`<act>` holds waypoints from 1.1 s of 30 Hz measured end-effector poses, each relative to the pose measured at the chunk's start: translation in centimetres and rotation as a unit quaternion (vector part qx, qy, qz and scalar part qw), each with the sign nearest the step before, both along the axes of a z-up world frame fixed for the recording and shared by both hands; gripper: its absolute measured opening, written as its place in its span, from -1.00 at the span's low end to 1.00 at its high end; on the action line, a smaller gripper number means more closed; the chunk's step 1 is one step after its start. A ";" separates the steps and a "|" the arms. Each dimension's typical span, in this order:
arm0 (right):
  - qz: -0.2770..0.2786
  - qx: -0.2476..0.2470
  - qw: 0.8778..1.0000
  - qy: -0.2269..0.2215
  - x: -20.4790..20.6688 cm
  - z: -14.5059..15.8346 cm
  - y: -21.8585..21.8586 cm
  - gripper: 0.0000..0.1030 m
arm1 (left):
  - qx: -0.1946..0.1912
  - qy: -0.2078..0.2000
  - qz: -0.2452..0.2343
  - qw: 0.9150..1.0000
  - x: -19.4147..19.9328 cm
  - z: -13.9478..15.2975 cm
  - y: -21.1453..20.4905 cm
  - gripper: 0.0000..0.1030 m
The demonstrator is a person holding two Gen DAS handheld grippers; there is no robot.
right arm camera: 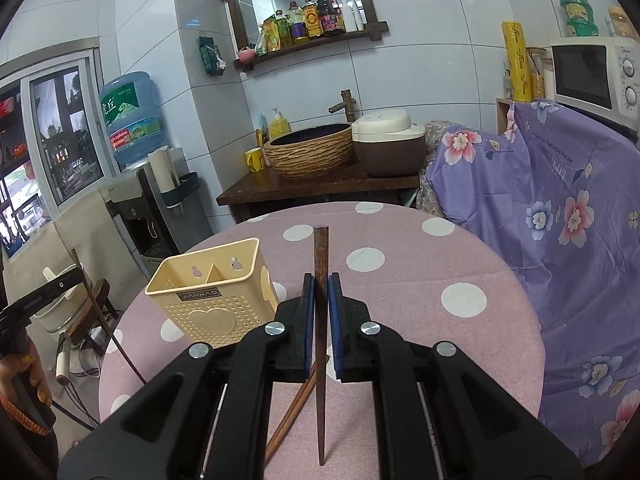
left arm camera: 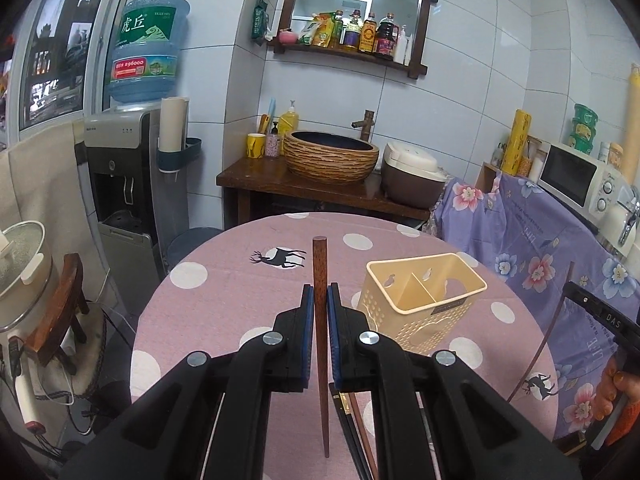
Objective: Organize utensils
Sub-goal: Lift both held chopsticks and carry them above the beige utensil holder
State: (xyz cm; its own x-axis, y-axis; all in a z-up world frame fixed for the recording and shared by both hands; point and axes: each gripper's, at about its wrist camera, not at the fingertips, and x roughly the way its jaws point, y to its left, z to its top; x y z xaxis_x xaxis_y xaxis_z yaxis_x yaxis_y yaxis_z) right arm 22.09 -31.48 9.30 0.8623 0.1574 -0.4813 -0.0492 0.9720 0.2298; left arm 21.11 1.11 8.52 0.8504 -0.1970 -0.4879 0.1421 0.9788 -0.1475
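My left gripper (left arm camera: pixel 319 300) clamps a reddish chopstick (left arm camera: pixel 319 276). My right gripper (right arm camera: pixel 320 292) clamps a dark chopstick (right arm camera: pixel 321 256). The cream utensil caddy (right arm camera: pixel 212 292) stands between them on the round table (right arm camera: pixel 460 248).

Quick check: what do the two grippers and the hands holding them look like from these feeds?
Both the left gripper and right gripper are matte black plastic, with blue-padded jaws and round silver pivot bolts. White lettering marks their bodies. The hands are bare, nails painted yellow, with an orange cuff.

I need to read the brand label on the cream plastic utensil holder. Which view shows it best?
The right wrist view: the cream plastic utensil holder faces the camera, its dark label readable above the heart cutout. In the left wrist view the holder is turned, so the label is skewed and illegible.
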 end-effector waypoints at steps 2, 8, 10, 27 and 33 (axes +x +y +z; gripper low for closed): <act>0.003 0.003 1.000 0.002 -0.1 0.0 -0.2 -0.85 | 0.000 -0.003 -0.002 1.000 -0.3 0.2 0.2 -0.84; 0.005 0.013 1.000 0.004 -0.1 0.3 -1.0 -0.85 | -0.001 -0.017 -0.001 1.000 -0.7 1.4 1.0 -0.84; 0.004 0.012 1.000 0.002 0.1 0.5 -1.0 -0.85 | 0.001 -0.022 0.001 1.000 -0.5 1.8 1.1 -0.85; 0.014 0.013 0.995 -0.102 5.5 14.6 1.7 -0.85 | -0.014 -0.133 -0.007 0.991 2.0 15.0 -1.4 -0.85; 0.017 0.024 0.993 -0.117 7.0 15.5 4.2 -0.85 | -0.021 -0.147 -0.032 0.988 2.8 15.4 -4.8 -0.85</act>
State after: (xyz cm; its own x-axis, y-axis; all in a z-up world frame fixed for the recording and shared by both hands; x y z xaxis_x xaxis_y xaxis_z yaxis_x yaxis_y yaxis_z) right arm 29.09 -27.31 24.84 0.9433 0.2065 -0.2599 -0.1397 0.9572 0.2533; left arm 23.93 -3.71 23.94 0.9390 -0.2705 -0.2125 0.2471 0.9601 -0.1307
